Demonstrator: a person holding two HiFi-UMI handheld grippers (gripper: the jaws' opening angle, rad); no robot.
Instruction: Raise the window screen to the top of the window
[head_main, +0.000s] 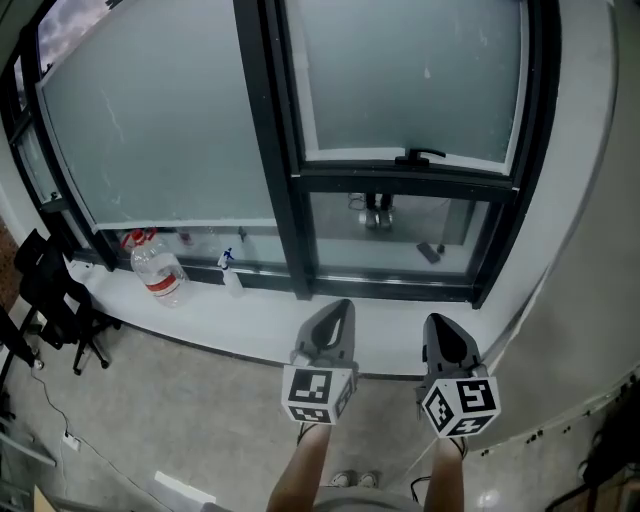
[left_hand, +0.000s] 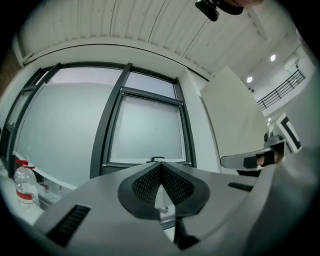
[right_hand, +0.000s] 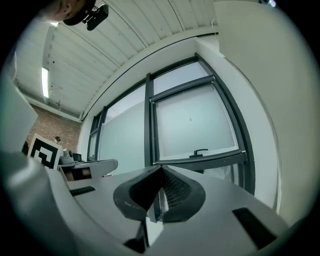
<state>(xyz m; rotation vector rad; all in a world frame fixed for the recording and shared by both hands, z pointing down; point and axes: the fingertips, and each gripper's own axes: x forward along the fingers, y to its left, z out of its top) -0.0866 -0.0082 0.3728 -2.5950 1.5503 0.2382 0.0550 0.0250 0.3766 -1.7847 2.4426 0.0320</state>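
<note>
We hold: left gripper (head_main: 338, 308), fingers (left_hand: 148, 183) clenched, empty; right gripper (head_main: 441, 324), likewise clenched, empty. Both apart from the window screen (head_main: 410, 80), its handle (head_main: 420, 156) low.

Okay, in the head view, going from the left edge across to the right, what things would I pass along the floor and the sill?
black chair → water bottle → spray bottle → left gripper → right gripper
</note>
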